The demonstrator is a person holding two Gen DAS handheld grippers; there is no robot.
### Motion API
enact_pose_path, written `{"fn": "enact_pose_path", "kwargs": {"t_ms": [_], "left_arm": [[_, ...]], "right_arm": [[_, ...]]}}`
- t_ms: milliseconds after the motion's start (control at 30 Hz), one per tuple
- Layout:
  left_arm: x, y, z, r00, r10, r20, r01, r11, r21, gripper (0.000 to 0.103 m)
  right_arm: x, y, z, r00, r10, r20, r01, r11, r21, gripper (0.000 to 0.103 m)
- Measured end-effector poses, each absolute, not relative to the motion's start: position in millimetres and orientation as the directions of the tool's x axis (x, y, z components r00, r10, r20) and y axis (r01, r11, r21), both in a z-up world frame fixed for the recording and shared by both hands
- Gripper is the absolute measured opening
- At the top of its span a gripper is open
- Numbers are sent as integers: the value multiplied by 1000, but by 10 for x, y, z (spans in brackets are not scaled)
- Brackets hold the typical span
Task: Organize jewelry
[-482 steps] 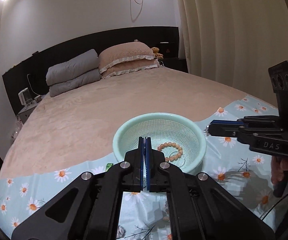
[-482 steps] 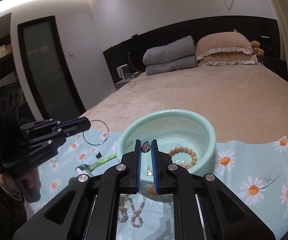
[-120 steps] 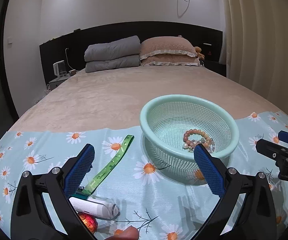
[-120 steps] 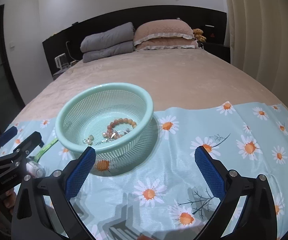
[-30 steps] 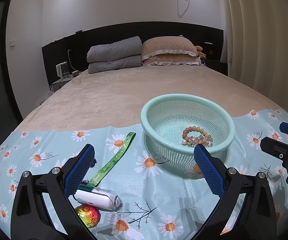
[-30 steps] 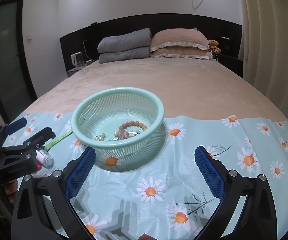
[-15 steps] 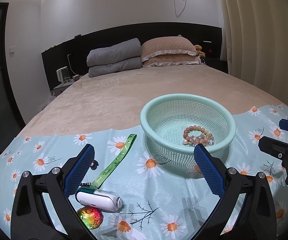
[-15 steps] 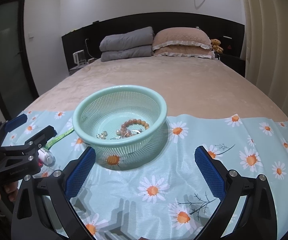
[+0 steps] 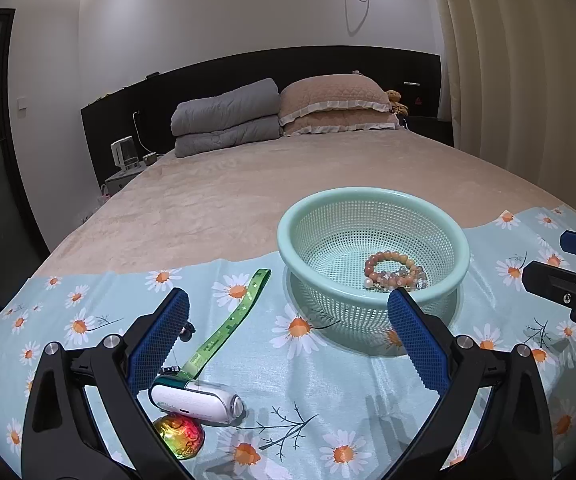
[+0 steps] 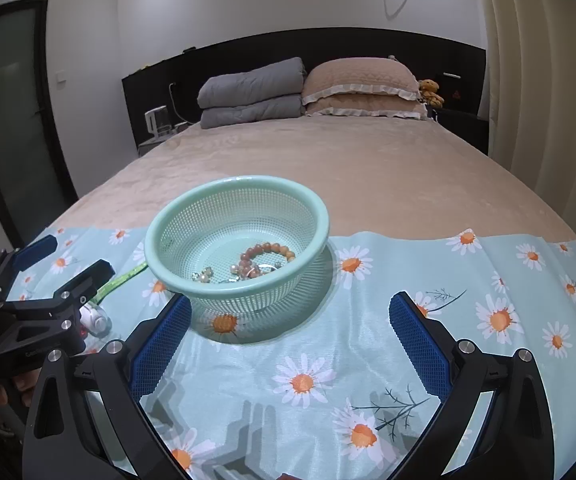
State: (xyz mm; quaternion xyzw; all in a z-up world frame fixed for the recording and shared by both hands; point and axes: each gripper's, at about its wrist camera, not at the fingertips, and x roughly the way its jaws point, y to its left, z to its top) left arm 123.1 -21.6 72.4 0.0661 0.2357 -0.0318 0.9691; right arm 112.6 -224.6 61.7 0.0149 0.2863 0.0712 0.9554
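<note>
Gaping empty, both tongs (image 9: 288, 330) flank the basket (image 9: 372, 204).

Bed: we see a wide bed with a beige plush cover (image 9: 288, 184).
Head end: we find folded grey quilts (image 9: 225, 122) beside stacked tan frilled pillows (image 9: 334, 106).
Near end: we see a light blue daisy-print cloth (image 10: 408, 288).
On the cloth: a mint green perforated plastic basket (image 9: 372, 216), a green tape strap (image 9: 233, 318), a white capsule-shaped case (image 9: 195, 398) and a shiny multicoloured ball (image 9: 177, 434).
</note>
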Motion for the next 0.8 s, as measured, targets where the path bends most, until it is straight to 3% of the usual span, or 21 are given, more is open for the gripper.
{"fn": "enact_pose_path", "kwargs": {"t_ms": [800], "left_arm": [[1243, -178, 718, 888, -25, -460, 86, 990, 112, 97]], "right_arm": [[1147, -2200, 618, 819, 144, -555, -141, 989, 48, 95]]}}
